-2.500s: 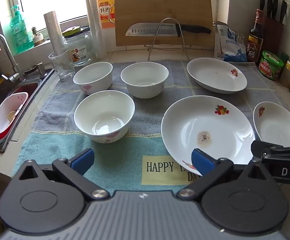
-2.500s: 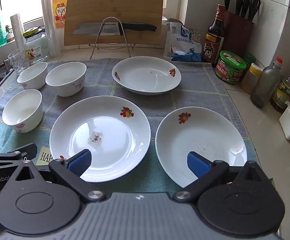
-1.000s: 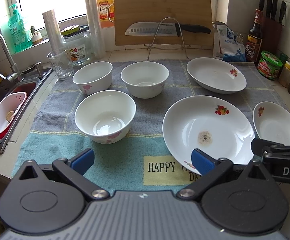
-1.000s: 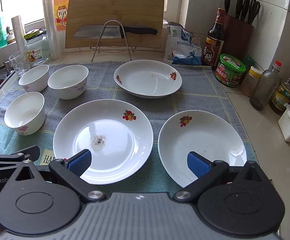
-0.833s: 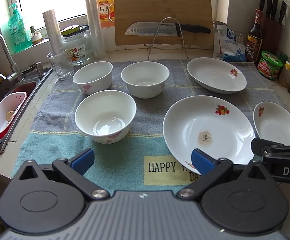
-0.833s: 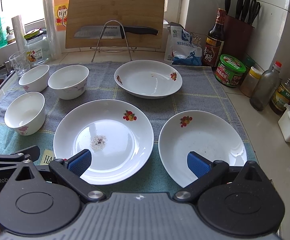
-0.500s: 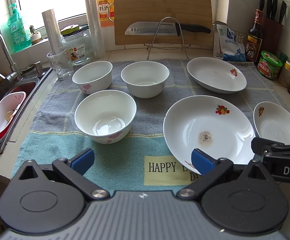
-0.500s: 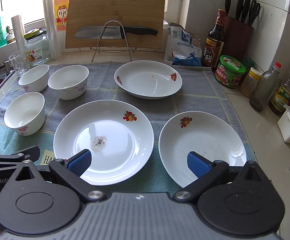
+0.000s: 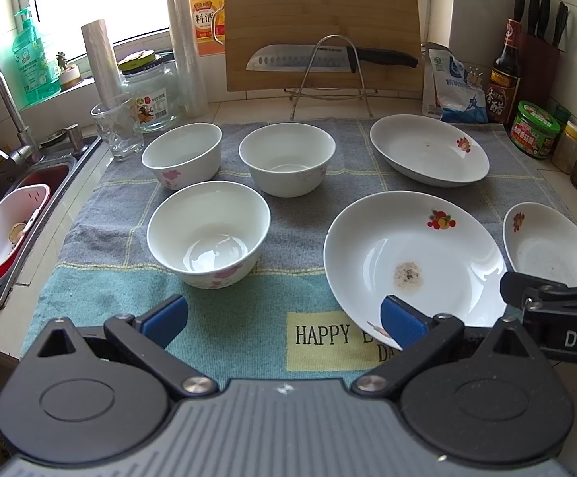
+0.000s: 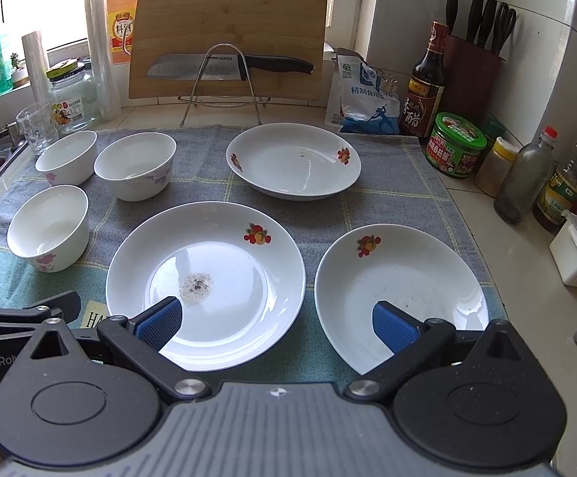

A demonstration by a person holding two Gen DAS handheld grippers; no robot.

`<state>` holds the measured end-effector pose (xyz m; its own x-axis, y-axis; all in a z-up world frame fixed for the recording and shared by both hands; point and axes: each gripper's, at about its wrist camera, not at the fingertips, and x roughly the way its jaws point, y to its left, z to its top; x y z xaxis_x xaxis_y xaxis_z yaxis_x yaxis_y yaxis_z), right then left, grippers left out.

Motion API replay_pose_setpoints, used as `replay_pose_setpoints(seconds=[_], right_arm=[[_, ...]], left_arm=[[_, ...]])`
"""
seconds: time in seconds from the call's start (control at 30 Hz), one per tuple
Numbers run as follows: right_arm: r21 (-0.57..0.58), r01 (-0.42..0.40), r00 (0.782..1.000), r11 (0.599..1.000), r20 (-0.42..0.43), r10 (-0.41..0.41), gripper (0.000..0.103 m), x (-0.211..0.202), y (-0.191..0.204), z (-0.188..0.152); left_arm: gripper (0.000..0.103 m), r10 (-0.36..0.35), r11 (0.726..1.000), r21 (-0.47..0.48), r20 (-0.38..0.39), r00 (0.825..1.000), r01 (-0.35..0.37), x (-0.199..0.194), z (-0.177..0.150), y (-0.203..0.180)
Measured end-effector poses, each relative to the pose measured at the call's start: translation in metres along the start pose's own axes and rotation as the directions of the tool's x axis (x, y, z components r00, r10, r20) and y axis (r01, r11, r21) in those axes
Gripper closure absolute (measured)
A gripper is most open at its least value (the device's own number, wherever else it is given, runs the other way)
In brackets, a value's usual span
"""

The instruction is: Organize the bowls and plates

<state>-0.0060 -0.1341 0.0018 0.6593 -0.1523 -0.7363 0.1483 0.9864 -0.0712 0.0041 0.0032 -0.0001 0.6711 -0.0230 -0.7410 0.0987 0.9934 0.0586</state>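
Three white bowls stand on a towel: a near one (image 9: 208,233) (image 10: 49,227), a far-left one (image 9: 183,155) (image 10: 67,156) and a far-middle one (image 9: 287,158) (image 10: 135,165). A large plate (image 9: 413,256) (image 10: 205,281) with a crumb stain lies in the middle. A far plate (image 9: 428,149) (image 10: 293,160) and a right plate (image 9: 546,244) (image 10: 401,296) lie beside it. My left gripper (image 9: 284,318) is open, low over the towel's front edge. My right gripper (image 10: 276,322) is open, its fingers over the near rims of the large and right plates.
The grey-green towel (image 9: 129,183) covers the counter. A sink (image 9: 14,198) with a red-white basket lies left. A glass (image 9: 117,129), jar, cutting board (image 9: 320,24) with knife, and bottles, jars and a knife block (image 10: 473,71) line the back and right.
Both views have shifted only slightly; the grippers drifted a little and nothing on the towel moved.
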Motion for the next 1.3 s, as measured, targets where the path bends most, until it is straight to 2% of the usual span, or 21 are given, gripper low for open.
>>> replay_pose_setpoints(seconds=[0.63,0.8,0.93,1.17,1.3], right_arm=[[0.001,0.010,1.000,1.000,0.021,-0.010,0.000,-0.006,0.006,0.001],[0.006,0.016,0.999,1.000,0.042,-0.016,0.000,-0.010,0.010,0.001],[0.001,0.028,0.998,1.000,0.062,-0.028,0.000,-0.013,0.016,0.001],[0.002,0.068,0.991,0.998,0.116,-0.068,0.000,-0.021,0.016,-0.003],[0.016,0.111,0.985,0.994,0.134,-0.112,0.000,-0.026,0.008,-0.010]], left_arm=[[0.001,-0.018,1.000,0.011,0.016,1.000,0.017,-0.002,0.001,0.010],[0.001,-0.053,0.998,0.017,0.011,0.999,0.053,0.001,0.001,0.015],[0.001,-0.060,0.997,0.040,0.036,0.998,0.058,0.000,0.002,0.018],[0.001,-0.140,0.988,0.073,0.045,0.989,0.136,0.005,0.006,0.025],[0.001,-0.226,0.970,0.095,0.027,0.974,0.222,0.012,0.007,0.024]])
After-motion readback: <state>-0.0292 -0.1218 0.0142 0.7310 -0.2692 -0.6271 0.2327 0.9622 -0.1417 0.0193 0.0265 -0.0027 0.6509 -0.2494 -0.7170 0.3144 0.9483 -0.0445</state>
